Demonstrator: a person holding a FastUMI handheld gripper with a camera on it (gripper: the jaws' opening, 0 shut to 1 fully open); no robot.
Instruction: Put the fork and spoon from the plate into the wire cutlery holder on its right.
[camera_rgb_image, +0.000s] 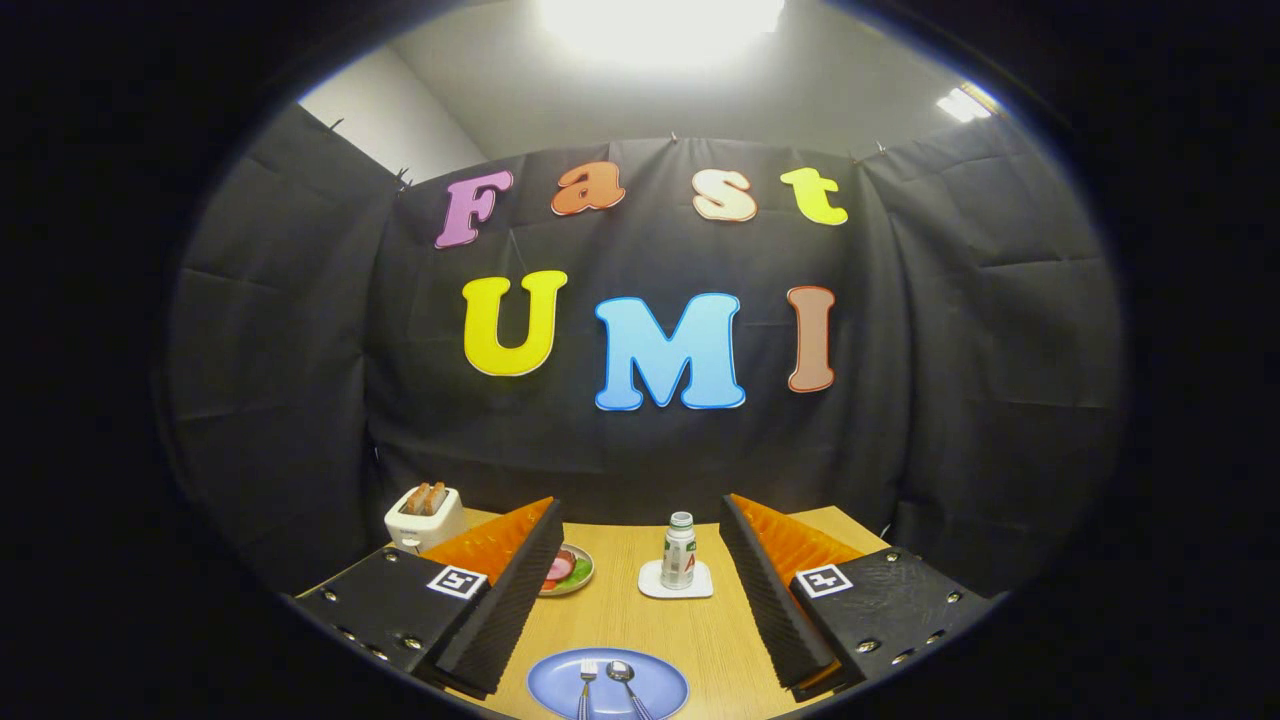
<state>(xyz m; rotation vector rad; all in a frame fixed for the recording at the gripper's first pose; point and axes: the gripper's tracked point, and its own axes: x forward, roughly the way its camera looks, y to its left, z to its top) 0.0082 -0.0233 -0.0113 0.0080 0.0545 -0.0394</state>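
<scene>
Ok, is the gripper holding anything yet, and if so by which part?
Nothing is held. The gripper is open, and the fork and spoon lie on the blue plate between its fingers.

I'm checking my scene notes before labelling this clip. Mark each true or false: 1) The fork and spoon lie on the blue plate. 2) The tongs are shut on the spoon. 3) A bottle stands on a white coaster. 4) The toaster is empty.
1) True: the fork and spoon lie side by side on the blue plate.
2) False: the tongs are open, holding nothing, the plate between the fingers.
3) True: the bottle stands upright on the white coaster.
4) False: the toaster has toast in its slots.
</scene>
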